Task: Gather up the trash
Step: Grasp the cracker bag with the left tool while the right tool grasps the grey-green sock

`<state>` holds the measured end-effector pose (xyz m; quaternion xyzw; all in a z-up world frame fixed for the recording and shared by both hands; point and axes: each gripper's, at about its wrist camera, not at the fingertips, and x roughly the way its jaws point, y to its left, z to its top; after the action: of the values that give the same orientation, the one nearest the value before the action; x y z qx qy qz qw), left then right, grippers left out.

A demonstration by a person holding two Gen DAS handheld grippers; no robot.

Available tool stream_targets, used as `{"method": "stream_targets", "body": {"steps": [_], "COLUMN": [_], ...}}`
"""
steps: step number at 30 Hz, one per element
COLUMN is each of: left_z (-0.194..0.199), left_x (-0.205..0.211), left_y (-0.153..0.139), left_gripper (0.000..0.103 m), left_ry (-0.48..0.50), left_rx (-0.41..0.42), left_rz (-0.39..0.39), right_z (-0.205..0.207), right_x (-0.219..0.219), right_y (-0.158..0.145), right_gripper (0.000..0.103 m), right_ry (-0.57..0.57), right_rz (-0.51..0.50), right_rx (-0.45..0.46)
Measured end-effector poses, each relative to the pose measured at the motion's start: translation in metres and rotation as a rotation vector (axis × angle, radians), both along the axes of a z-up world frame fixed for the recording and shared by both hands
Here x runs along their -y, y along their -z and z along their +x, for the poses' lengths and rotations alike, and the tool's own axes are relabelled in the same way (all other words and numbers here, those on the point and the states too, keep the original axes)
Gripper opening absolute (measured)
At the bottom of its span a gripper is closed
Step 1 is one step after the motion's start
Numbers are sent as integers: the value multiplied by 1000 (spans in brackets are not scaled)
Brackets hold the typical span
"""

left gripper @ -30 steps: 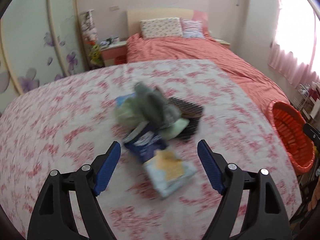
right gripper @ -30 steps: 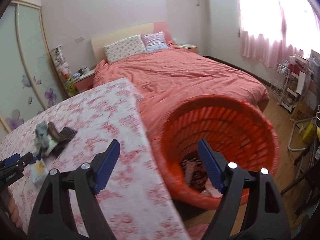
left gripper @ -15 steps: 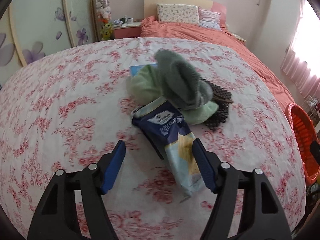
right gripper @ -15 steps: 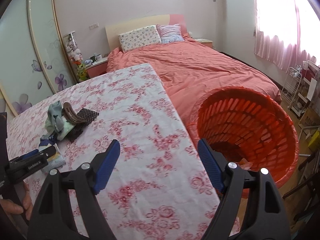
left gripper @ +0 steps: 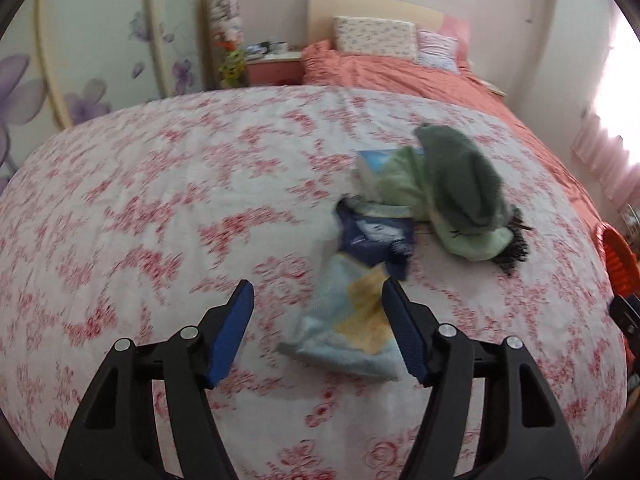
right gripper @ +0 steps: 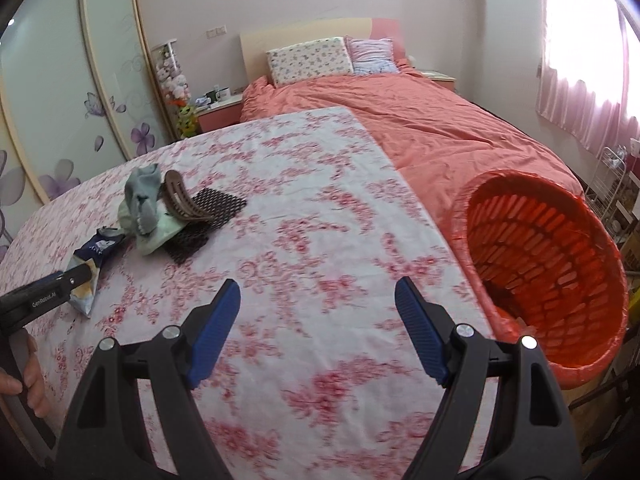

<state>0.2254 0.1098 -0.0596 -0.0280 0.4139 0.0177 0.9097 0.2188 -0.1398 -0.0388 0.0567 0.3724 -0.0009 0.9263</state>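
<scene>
A crumpled snack wrapper point(left gripper: 360, 320), dark blue, pale blue and yellow, lies on the floral cloth. My left gripper point(left gripper: 318, 300) is open just above it. The wrapper's near end lies between the fingers, against the right pad; the left pad is clear of it. Behind it lies a heap of grey-green socks point(left gripper: 452, 196) on a black mesh mat point(left gripper: 514, 248), beside a white-blue pack point(left gripper: 372, 164). In the right wrist view the same wrapper point(right gripper: 90, 264) sits at the left finger's tip. My right gripper point(right gripper: 318, 300) is open and empty over bare cloth, left of the orange basket point(right gripper: 560, 264).
A brown curved comb point(right gripper: 182, 204) rests on the mesh. The floral-covered table point(right gripper: 320, 184) ends at the right, where the basket stands tilted beside it. A pink bed point(right gripper: 420, 120) lies behind, wardrobe doors at the left. A hand point(right gripper: 24, 368) holds the left gripper.
My left gripper came down toward the wrapper and its jaws narrowed; the heap shifted right in its view. My right gripper swung left from over the basket to over the table.
</scene>
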Motion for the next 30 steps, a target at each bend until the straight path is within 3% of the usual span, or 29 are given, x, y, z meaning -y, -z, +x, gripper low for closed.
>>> {"method": "stream_targets", "body": {"steps": [6, 8, 11, 20, 30], "left_z": [15, 21, 21, 9, 3], "left_x": [17, 14, -1, -82, -99], "left_y": [6, 11, 11, 11, 12], "left_gripper": [66, 57, 52, 52, 52], "left_ry": [45, 26, -11, -161, -175], "left_rx": [-8, -32, -42, -52, -36], "left_rz": [26, 35, 23, 40, 4], "right_z": [8, 11, 16, 41, 91], "right_x": [-21, -27, -40, -91, -149], "right_y": [0, 0, -1, -9, -17], "right_gripper": [78, 78, 78, 77, 59], "right_ry": [-33, -43, -64, -163, -253], "right_rz": [-15, -18, -25, -25, -17], "right_rx": [-6, -7, -9, 25, 32]}}
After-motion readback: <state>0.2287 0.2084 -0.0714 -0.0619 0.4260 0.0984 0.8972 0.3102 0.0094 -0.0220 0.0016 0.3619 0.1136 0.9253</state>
